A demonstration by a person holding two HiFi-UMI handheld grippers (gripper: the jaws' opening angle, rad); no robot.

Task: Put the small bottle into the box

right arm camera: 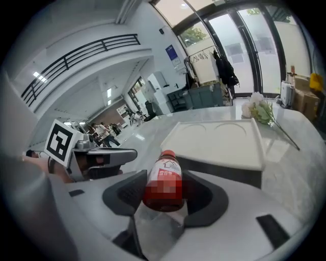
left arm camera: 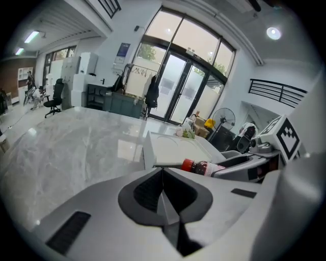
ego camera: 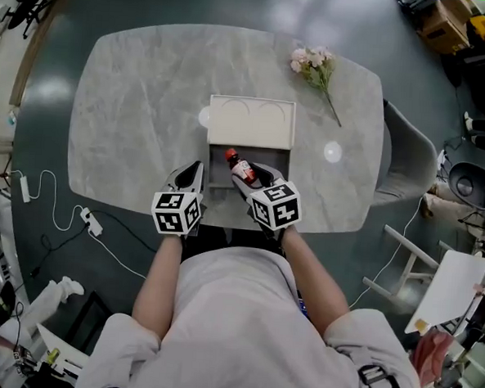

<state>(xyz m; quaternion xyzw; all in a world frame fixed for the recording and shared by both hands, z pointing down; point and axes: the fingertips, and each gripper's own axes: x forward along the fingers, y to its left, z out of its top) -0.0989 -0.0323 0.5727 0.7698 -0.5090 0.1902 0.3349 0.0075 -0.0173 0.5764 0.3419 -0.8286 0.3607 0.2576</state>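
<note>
A small bottle [ego camera: 238,166] with a red cap and a red-and-white label lies tilted in my right gripper [ego camera: 249,176], which is shut on it. Its cap points toward the open box [ego camera: 219,167], and the bottle hangs over the box's grey inside. The box's cream lid [ego camera: 252,122] lies flat behind the opening. In the right gripper view the bottle [right arm camera: 164,184] sits between the dark pads, with the lid [right arm camera: 219,140] just beyond. My left gripper [ego camera: 190,176] is shut and empty at the box's front left corner. Its view shows the bottle [left arm camera: 204,166] to its right.
A pink flower sprig [ego camera: 315,70] lies on the grey marble table [ego camera: 133,100] behind and right of the box. A grey chair [ego camera: 408,158] stands at the table's right side. White cables [ego camera: 61,211] trail on the floor at left.
</note>
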